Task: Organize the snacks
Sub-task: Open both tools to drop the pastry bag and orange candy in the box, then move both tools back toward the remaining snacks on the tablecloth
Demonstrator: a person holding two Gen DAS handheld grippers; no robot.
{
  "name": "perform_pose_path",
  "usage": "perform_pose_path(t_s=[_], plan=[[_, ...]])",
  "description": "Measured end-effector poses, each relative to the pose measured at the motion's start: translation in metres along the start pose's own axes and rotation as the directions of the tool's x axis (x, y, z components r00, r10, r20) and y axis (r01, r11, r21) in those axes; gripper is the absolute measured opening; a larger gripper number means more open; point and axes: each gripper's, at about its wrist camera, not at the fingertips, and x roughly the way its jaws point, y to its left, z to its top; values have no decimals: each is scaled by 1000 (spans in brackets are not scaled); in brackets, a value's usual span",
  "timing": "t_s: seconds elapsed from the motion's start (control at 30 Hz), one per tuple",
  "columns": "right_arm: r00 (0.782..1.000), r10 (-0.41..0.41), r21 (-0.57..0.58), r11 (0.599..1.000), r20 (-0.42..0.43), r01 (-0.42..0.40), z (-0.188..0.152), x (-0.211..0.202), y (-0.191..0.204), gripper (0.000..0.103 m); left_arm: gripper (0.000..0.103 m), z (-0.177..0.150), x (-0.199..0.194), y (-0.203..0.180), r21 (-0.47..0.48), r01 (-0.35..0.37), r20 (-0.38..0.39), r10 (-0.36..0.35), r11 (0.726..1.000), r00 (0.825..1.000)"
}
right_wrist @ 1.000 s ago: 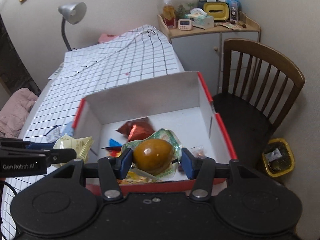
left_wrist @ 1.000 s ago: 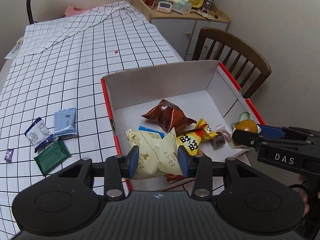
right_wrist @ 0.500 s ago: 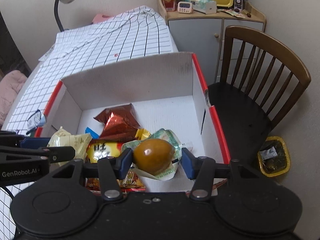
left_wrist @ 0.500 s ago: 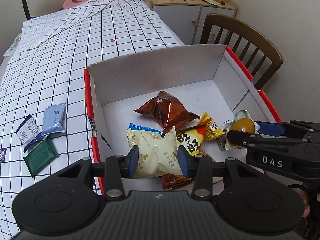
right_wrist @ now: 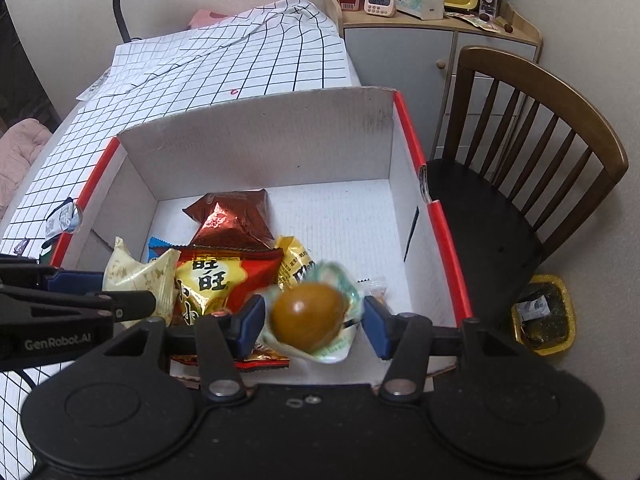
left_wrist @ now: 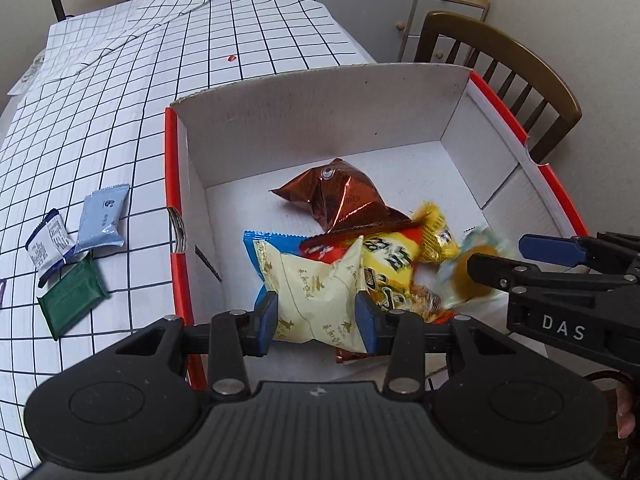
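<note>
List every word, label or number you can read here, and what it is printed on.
"DAS": side of the right gripper.
"GenRobot.AI": side of the left gripper.
"旺旺": red and yellow snack bag.
Pale yellow packet, brown foil bag, the packets on the checked tablecloth: print too small to read.
Digital timer on the cabinet: digits blurred.

Looked steeply down, both fisheye views, from close above the near rim of the red-edged box (left_wrist: 171, 184), along blue-padded fingers (left_wrist: 266, 322) at lower centre. Left-wrist view: checked tablecloth (left_wrist: 120, 112) filling the left. Right-wrist view: wooden chair (right_wrist: 540, 168) at right. Shared: box interior, cabinet (right_wrist: 420, 52) at top.
</note>
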Motion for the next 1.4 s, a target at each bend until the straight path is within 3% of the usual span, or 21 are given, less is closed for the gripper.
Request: perform_pose_path(t_s=[0.2,0.37,0.57,0.9,1.4], plan=[[1000,-1,-11,1000,15,2,0,-6,1,64,41,-4,-4,1,-10,19,7,-19,1000,1000],[1000,16,-23,1000,26,-15,-3,-16,3,67,57,-9,-16,0,-9,35,39,-35,999,999],[997,46,-33,999,65,-44,-5,-36,6,75,63,-13,-37,2,-11,63,88,-61,998,994],[986,103,-54,994,133,-97,-10,-76,14,81,65,-23,-77,9,-25,76,176,-71,997,982],[955,218,-108,974,200,-199,-7,-114,60,93,79,-42,-128,60,-109,99,281,-65,989,957]])
